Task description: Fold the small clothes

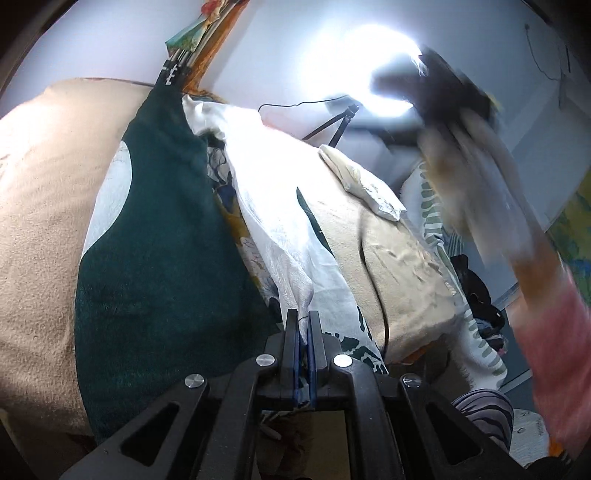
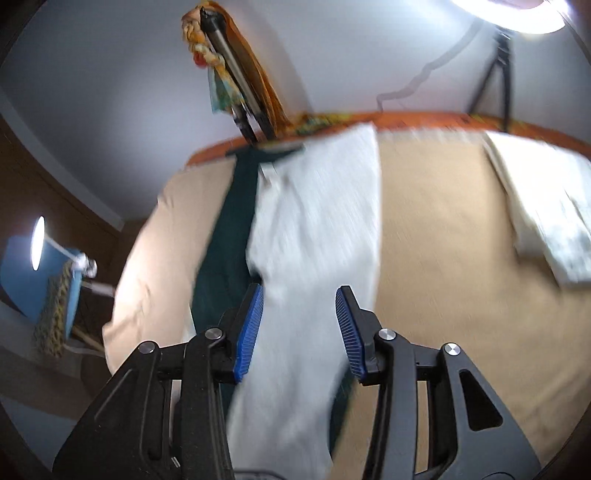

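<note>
A thin white garment (image 1: pixel 284 206) lies across the beige bed cover (image 1: pixel 40 206), next to a dark green cloth (image 1: pixel 159 236). My left gripper (image 1: pixel 303 317) is shut on the near corner of the white garment. In the right wrist view the same white garment (image 2: pixel 317 229) runs lengthwise between the blue pads (image 2: pixel 251 325) of my right gripper (image 2: pixel 300 295), which is open and holds nothing. The dark green cloth (image 2: pixel 229 236) lies just left of the garment. The right gripper (image 1: pixel 436 85) and the arm behind it show blurred at the upper right of the left wrist view.
A folded cream cloth (image 1: pixel 362 181) lies on the bed further back; it also shows in the right wrist view (image 2: pixel 546 206). A floral printed fabric (image 1: pixel 229 192) lies under the garment. A tripod (image 2: pixel 498 74) and a bright lamp (image 2: pixel 517 14) stand behind the bed.
</note>
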